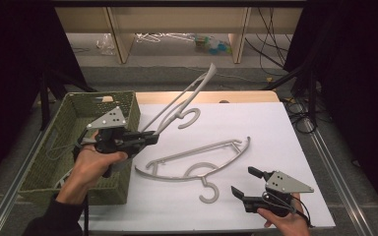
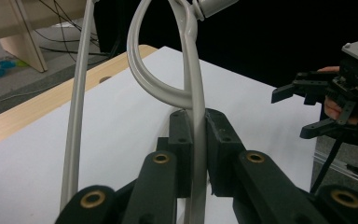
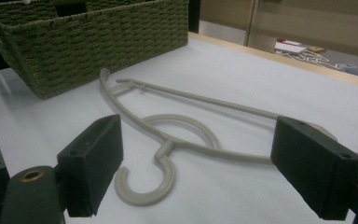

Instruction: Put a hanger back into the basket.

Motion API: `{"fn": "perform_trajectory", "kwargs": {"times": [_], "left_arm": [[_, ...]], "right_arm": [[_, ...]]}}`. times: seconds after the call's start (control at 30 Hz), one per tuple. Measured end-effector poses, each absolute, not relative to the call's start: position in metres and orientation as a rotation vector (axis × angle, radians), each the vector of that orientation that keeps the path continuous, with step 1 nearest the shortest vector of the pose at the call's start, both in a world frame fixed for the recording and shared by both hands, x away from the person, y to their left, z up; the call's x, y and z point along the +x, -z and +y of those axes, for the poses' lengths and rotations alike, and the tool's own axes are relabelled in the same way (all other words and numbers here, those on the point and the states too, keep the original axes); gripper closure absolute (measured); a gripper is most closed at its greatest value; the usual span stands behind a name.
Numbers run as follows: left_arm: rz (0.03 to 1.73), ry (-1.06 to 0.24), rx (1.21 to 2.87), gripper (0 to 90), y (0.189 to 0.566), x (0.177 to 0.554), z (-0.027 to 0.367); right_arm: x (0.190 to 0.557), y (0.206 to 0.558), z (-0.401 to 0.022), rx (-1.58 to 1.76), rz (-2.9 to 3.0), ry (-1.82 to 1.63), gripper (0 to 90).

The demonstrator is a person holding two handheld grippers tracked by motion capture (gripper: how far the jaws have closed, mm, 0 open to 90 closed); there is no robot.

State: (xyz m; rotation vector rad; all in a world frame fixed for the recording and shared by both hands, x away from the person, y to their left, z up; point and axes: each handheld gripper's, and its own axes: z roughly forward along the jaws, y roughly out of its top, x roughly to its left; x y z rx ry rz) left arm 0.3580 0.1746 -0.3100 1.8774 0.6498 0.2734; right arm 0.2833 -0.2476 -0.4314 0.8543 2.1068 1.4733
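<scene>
My left gripper (image 1: 153,137) is shut on one end of a grey plastic hanger (image 1: 183,101), which is lifted off the table and slants up toward the far side, its hook (image 1: 191,118) hanging near the white sheet. Up close, the pads (image 2: 182,135) clamp the hanger's thin bar (image 2: 195,116). A second grey hanger (image 1: 197,162) lies flat on the sheet, hook (image 1: 209,192) toward me. My right gripper (image 1: 245,182) rests open at the front right, just right of that hook; its jaws frame the lying hanger (image 3: 186,126) without touching it.
A green woven basket (image 1: 120,110) stands at the table's left edge, beside my left hand, with a wire hanger inside. The white sheet (image 1: 256,128) covers a wooden table. Shelving and cables lie on the floor beyond.
</scene>
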Motion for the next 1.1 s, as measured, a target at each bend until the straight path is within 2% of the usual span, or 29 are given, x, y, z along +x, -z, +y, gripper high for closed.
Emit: {"fn": "perform_trajectory", "kwargs": {"times": [0.7,1.1], "left_arm": [[0.799,-0.332,1.881,81.4,0.327,0.365,0.263],[0.864,-0.354,1.891,81.4,0.34,0.357,0.304]], "right_arm": [[0.282,0.432,-0.247,0.891,2.117,-1.475,17.8],[0.283,0.432,-0.247,0.893,2.112,-1.482,17.8]]}}
